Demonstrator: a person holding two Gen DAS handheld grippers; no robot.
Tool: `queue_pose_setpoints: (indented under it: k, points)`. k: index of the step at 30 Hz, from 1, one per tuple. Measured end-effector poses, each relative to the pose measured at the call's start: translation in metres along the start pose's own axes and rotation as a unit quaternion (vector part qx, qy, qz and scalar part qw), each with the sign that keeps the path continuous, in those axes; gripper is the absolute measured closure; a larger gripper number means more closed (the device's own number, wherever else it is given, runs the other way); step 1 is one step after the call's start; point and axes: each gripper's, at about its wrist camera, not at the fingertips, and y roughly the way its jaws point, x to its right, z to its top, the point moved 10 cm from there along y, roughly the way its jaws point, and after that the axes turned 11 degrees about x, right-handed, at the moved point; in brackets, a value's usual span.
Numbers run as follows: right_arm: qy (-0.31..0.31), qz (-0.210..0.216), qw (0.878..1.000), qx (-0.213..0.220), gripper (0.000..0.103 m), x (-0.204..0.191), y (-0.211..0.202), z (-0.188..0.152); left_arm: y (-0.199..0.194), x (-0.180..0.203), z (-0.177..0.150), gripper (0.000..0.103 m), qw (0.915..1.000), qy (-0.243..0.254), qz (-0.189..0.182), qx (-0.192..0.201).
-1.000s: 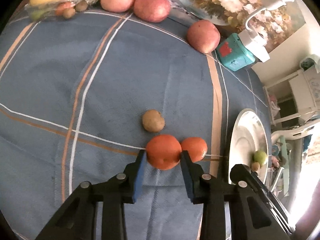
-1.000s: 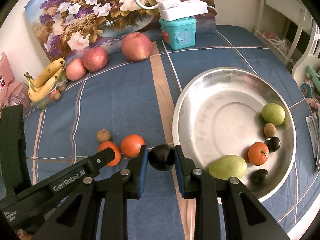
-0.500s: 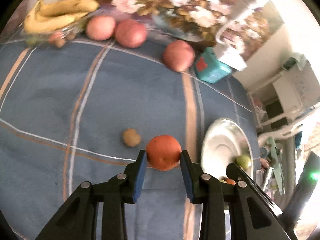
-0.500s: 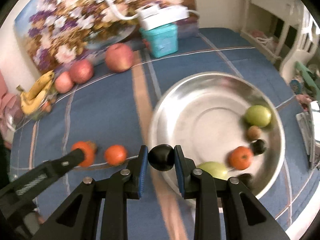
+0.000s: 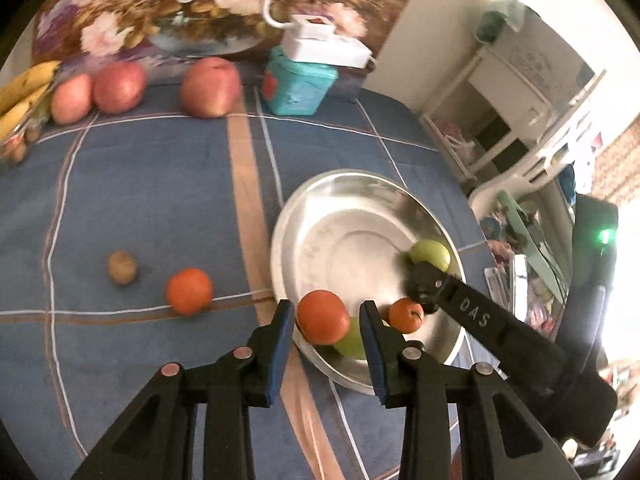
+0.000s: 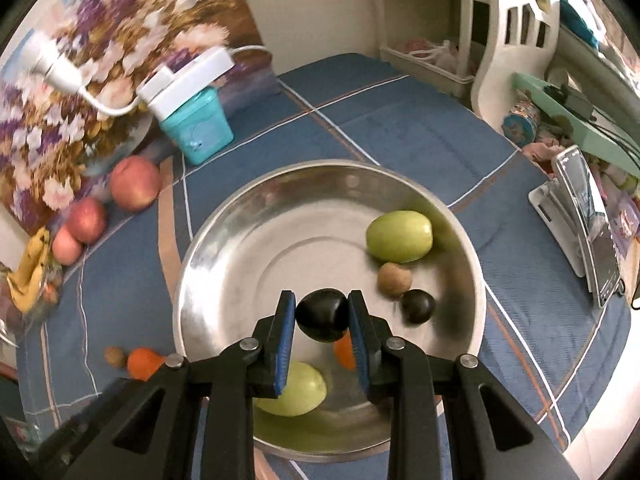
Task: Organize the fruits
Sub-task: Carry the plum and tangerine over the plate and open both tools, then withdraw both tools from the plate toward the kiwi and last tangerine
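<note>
Both grippers carry one fruit each above the metal bowl.

Left gripper (image 5: 325,316) pinches an orange fruit (image 5: 322,317) between its blue pads at the bowl's (image 5: 320,216) 7 o'clock rim; right gripper (image 6: 322,316) pinches a dark plum (image 6: 322,314) over the bowl's (image 6: 224,232) 6 o'clock part. Inside lie two green fruits, a small brown one, another dark one and a small orange. One orange (image 5: 189,290) and a brown fruit (image 5: 122,267) are on the cloth at 9 o'clock of the bowl. I judge both held fruits light, round and smooth, the plum softer, so hold across the widest middle with gentle pressure and release low, because they can roll on the metal.
</note>
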Motion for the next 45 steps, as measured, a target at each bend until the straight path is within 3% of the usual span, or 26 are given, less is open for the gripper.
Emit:
queue_pose_setpoints:
  k: [3, 6, 7, 8, 9, 12, 16, 20, 31, 37, 42, 43, 45]
  points:
    - [0.009, 0.003, 1.000, 0.001, 0.073, 0.006, -0.002, 0.003, 0.000, -0.002, 0.000, 0.049, 1.0000, -0.002, 0.003, -0.002]
    - [0.003, 0.007, 1.000, 0.012, 0.060, 0.006, -0.009, 0.009, -0.004, -0.010, 0.003, 0.048, 0.9999, -0.012, 0.008, 0.002]
    - [0.001, 0.004, 1.000, 0.020, 0.060, 0.006, -0.009, 0.012, -0.006, -0.014, 0.004, 0.046, 0.9998, -0.018, 0.012, 0.003]
    - [-0.002, 0.000, 1.000, 0.028, 0.060, 0.005, -0.010, 0.015, -0.006, -0.019, 0.004, 0.038, 0.9995, -0.023, 0.021, 0.003]
    - [-0.005, -0.002, 0.999, 0.033, 0.060, 0.004, -0.012, 0.016, -0.006, -0.026, 0.003, 0.030, 0.9991, -0.027, 0.033, 0.000]
    - [-0.009, 0.002, 0.999, 0.031, 0.060, 0.000, -0.012, 0.016, -0.006, -0.053, 0.000, 0.021, 0.9951, -0.039, 0.090, -0.013]
    - [-0.019, 0.004, 1.000, 0.014, 0.060, -0.003, -0.005, 0.009, -0.008, -0.098, -0.007, 0.001, 0.9820, -0.060, 0.176, -0.033]
    - [-0.034, 0.003, 0.999, 0.003, 0.060, -0.008, -0.003, 0.001, -0.015, -0.127, -0.013, 0.000, 0.9722, -0.085, 0.215, -0.037]
    - [-0.108, 0.003, 0.994, 0.003, 0.060, -0.038, -0.005, -0.014, -0.034, -0.155, -0.011, 0.000, 0.9662, -0.140, 0.214, -0.030]
    - [-0.120, 0.026, 0.992, -0.008, 0.060, -0.051, -0.005, -0.022, -0.041, -0.163, -0.011, 0.000, 0.9652, -0.157, 0.207, -0.029]
    - [-0.142, 0.007, 0.990, -0.009, 0.060, -0.052, -0.003, -0.024, -0.049, -0.171, -0.010, 0.000, 0.9648, -0.163, 0.204, -0.030]
    - [-0.138, 0.009, 0.990, -0.013, 0.059, -0.053, -0.003, -0.025, -0.050, -0.174, -0.009, 0.000, 0.9642, -0.166, 0.205, -0.030]
    - [-0.125, 0.018, 0.992, -0.025, 0.033, -0.052, -0.003, -0.027, -0.055, -0.183, -0.009, 0.000, 0.9620, -0.173, 0.209, -0.027]
